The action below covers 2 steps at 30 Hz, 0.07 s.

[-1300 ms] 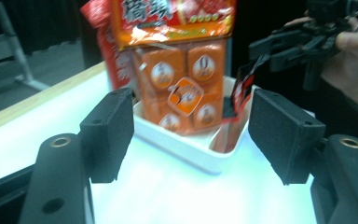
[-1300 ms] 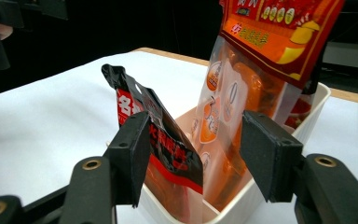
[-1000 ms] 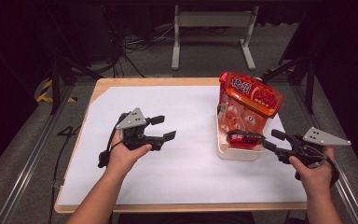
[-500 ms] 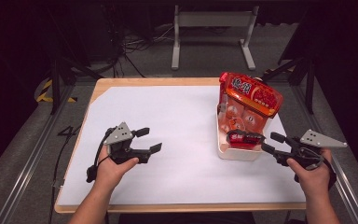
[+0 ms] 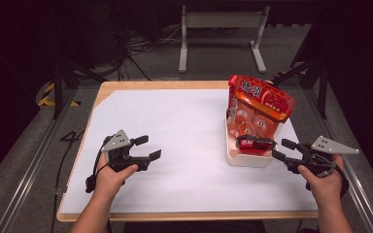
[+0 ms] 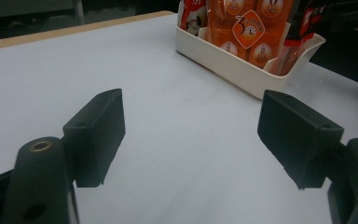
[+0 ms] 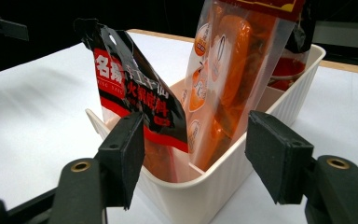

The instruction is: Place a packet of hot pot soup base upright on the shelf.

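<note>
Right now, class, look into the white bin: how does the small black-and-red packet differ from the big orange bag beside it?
The black-and-red packet is opaque and dark; the orange bag is clear plastic showing orange pieces inside. The black-and-red packet is the smaller and shorter; the orange bag rises well above it. In the right gripper view, the black-and-red packet sits at the near end of the white bin, the orange bag behind it. Both stand upright in the white bin.

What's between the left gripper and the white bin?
Nothing: bare white table sheet runs from the left gripper, jaws open, to the white bin in the high view and left gripper view.
</note>
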Motion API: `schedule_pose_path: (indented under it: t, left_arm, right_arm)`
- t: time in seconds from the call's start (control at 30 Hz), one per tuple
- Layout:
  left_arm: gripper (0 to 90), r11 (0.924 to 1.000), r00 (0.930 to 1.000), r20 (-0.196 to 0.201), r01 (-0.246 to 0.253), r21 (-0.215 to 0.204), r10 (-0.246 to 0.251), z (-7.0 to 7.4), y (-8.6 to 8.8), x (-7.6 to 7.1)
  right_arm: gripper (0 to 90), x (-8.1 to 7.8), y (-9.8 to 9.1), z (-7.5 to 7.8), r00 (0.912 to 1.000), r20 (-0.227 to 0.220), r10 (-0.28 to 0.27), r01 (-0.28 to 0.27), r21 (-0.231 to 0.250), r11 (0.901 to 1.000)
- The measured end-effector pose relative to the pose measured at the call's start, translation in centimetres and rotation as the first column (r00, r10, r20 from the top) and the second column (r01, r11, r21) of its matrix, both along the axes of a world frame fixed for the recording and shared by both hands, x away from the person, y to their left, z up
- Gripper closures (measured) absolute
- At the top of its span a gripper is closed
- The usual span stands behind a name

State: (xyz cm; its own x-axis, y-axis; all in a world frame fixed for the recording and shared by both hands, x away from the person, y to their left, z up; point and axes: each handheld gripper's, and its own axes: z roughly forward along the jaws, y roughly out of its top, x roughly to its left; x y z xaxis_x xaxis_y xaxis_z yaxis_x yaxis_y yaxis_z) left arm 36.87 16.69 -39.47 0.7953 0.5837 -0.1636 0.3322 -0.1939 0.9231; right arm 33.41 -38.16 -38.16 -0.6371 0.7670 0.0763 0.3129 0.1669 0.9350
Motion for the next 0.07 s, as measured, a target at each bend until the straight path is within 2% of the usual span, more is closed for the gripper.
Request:
schedule_pose_path:
  t: [0.07]
  left_arm:
    - [23.3, 0.9999, 1.0000, 0.006, -0.006, 0.014, 0.006, -0.02, 0.14, -0.02]
  right_arm:
    - [37.6, 0.01, 0.04, -0.02, 1.0000, -0.002, -0.001, 0.001, 0.003, 1.0000]
